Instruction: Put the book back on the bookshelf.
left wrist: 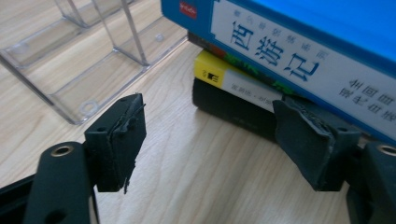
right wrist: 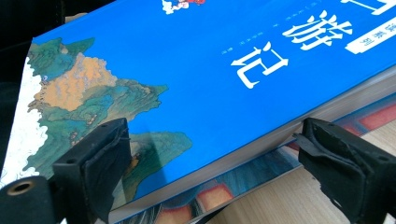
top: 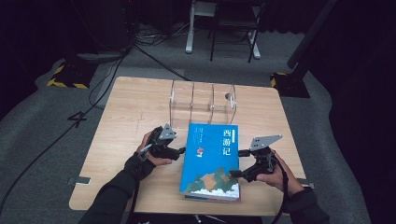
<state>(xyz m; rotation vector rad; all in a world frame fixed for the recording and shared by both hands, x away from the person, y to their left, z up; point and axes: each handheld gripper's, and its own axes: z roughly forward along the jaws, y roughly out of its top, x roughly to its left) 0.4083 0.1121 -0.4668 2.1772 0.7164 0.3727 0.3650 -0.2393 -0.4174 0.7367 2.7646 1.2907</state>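
Note:
A stack of books lies flat on the wooden table [top: 126,121], topped by a blue book [top: 212,156] with white characters. In the left gripper view its spine [left wrist: 299,60] sits over a yellow-and-green book [left wrist: 224,74] and a black book [left wrist: 233,109]. My left gripper [top: 176,150] is open at the stack's left side, bare wood between its jaws [left wrist: 210,135], its right pad [left wrist: 308,140] close to the black book. My right gripper [top: 236,163] is open at the stack's right edge, its jaws [right wrist: 212,158] straddling the blue book's corner [right wrist: 187,93] without pressing. A red-patterned cover [right wrist: 219,193] shows below.
A clear acrylic rack [top: 203,100] with several upright dividers stands just behind the stack, its base [left wrist: 93,60] near my left gripper. Bare tabletop lies to the left and right. Cables, stands and a chair are on the dark floor beyond the table.

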